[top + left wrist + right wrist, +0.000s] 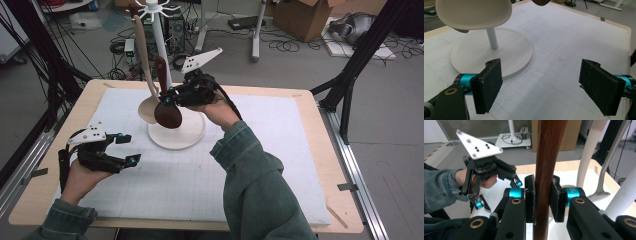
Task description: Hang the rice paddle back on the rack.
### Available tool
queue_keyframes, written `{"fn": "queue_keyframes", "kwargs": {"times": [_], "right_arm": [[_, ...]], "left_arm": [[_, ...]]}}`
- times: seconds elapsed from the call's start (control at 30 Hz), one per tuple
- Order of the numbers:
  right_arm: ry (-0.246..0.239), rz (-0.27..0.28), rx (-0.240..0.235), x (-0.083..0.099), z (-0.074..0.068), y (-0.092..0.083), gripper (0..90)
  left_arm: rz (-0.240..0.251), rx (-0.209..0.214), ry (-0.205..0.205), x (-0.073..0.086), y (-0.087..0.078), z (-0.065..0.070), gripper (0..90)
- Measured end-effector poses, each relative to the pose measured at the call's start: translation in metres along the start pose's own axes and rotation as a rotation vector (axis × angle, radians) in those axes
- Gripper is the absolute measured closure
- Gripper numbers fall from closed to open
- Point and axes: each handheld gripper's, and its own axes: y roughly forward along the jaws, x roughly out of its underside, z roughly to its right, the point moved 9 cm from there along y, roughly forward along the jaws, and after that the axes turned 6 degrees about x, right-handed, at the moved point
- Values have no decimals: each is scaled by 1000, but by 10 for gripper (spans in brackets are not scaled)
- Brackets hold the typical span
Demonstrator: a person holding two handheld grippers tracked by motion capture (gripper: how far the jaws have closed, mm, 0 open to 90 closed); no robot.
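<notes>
Dark wooden spoon [165,102]: upright between the pads of the right claw [170,95], bowl end down; the handle rises above the claw beside the rack's post, and the dark bowl hangs just below the claw, over the round base.
Right claw: clamped on the spoon's brown handle [544,170], one black pad pressed to each side, as seen in the right gripper view.
Left claw [127,148]: jaws wide apart with nothing between them; well off from the right claw, low over the white mat [250,165]. No earlier picture to compare.
Left claw's pads [487,87]: both bare, only gridded mat behind them.
Pale spoon [145,75]: just beside the right claw, leaning along the post, its cream bowl next to the dark one.
White rack [175,132]: directly beyond the right claw; a thin post on a round flat base, hooks at the top.
Table [320,150]: light wood, under the mat.
</notes>
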Motion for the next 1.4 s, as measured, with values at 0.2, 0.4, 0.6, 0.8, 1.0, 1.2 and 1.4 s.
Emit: {"fn": "queue_keyframes", "kwargs": {"times": [0.2,0.4,0.6,0.8,1.0,1.2,1.4], "right_arm": [[-3,5,-8,-12,4,-1,777],[4,3,-7,-20,8,-1,777],[-8,16,3,-34,13,-2,777],[-16,27,1,-46,16,-2,777],[-20,20,3,-56,21,-3,777],[-17,12,9,-67,25,-3,777],[-13,10,14,-70,31,-2,777]], "left_arm": [[8,-6,-1,-1,-2,-1,182],[11,-11,0,-2,-3,-2,182],[16,-14,-2,-2,-5,-3,179],[19,-19,-10,-1,-6,-5,171],[23,-22,-16,-2,-7,-6,143],[21,-31,-15,-1,-8,-8,132],[30,-31,-19,-2,-9,-8,116]]}}
